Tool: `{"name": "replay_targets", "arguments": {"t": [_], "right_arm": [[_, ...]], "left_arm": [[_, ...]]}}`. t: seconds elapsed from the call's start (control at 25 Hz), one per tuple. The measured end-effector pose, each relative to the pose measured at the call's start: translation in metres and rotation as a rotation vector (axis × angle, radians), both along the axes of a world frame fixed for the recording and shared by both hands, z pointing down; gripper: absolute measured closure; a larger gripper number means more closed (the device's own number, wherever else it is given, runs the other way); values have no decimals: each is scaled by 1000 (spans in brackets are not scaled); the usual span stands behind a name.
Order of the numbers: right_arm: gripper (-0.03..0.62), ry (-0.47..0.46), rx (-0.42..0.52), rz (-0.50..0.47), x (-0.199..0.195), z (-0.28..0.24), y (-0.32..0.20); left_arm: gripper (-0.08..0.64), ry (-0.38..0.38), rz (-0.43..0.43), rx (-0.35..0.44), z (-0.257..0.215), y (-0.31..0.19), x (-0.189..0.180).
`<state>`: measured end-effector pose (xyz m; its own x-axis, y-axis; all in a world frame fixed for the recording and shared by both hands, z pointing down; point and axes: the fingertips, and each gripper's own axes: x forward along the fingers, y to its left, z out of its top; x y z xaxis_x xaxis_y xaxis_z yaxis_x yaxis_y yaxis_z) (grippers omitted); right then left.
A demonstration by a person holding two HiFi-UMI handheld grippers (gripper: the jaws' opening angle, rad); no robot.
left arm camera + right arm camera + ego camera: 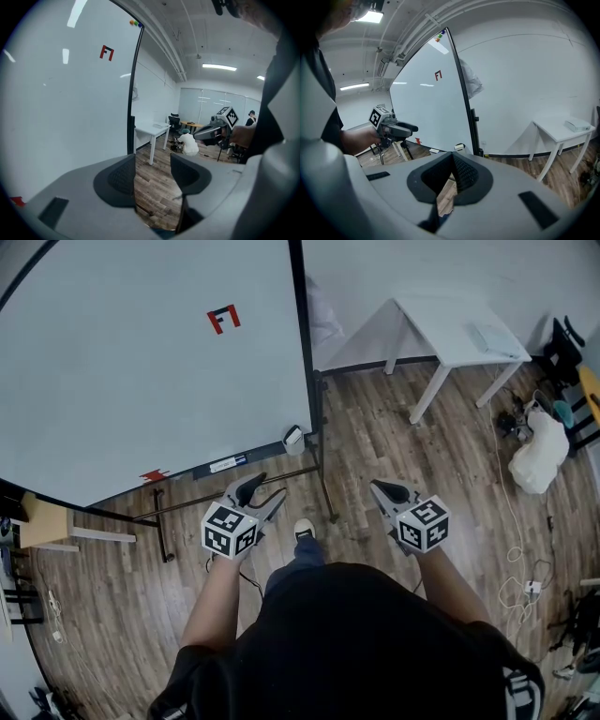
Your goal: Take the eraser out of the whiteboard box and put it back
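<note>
The head view looks steeply down from above the person, with the whiteboard (141,362) ahead. Both gripper views look roughly level along their own jaws, the left close beside the whiteboard, the right farther from it. All three views share the whiteboard and the white desk (450,329).

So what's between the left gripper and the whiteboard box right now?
In the head view, only the whiteboard stand's crossbar and bare wood floor lie between the left gripper and the whiteboard box.
</note>
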<state>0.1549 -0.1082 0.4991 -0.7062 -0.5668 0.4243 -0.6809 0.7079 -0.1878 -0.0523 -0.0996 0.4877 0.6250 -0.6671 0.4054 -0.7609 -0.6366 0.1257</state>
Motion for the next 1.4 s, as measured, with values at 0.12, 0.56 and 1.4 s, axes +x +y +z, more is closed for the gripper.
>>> {"name": "replay_targets", "arguments": {"t": [0.12, 0.56, 1.4], "right_arm": [[597, 14, -13, -5, -4, 4, -6], [597, 48, -69, 6, -16, 24, -29], [597, 83, -149, 22, -41, 62, -73]], "left_arm": [[318, 1, 4, -10, 5, -9, -3], [318, 15, 15, -11, 14, -46, -11], [318, 0, 62, -72, 62, -113, -13]]}}
